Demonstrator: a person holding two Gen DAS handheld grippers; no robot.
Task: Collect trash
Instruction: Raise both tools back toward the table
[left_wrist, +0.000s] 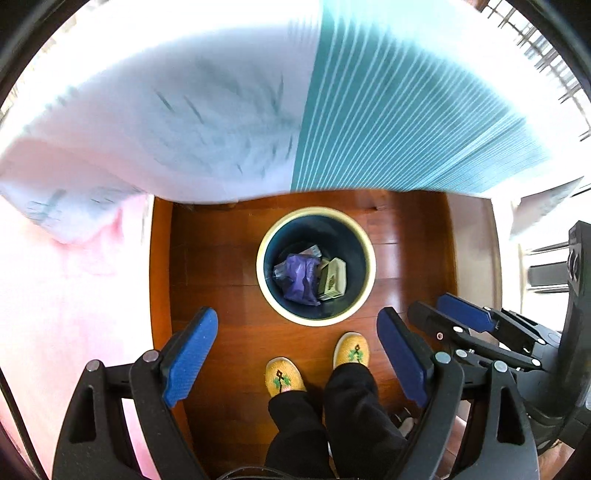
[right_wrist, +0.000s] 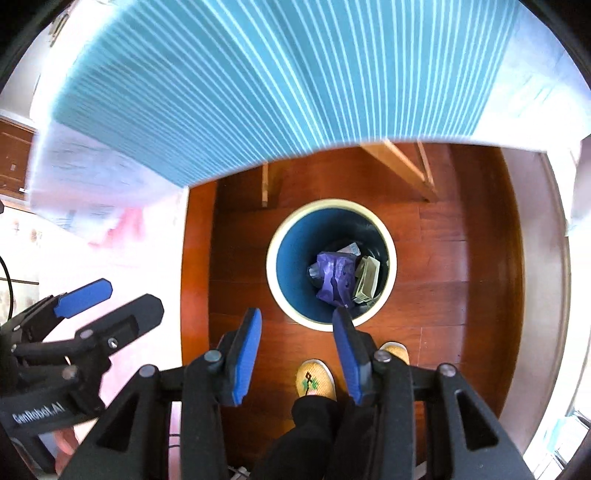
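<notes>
Both pairs of fingers empty above the bin: left gripper spread wide, right gripper about half apart, nothing between.

The bin, beyond the fingertips on the wood floor, holds a purple bag and a box. Slippers lie nearer; a striped cloth hangs past the bin.
</notes>
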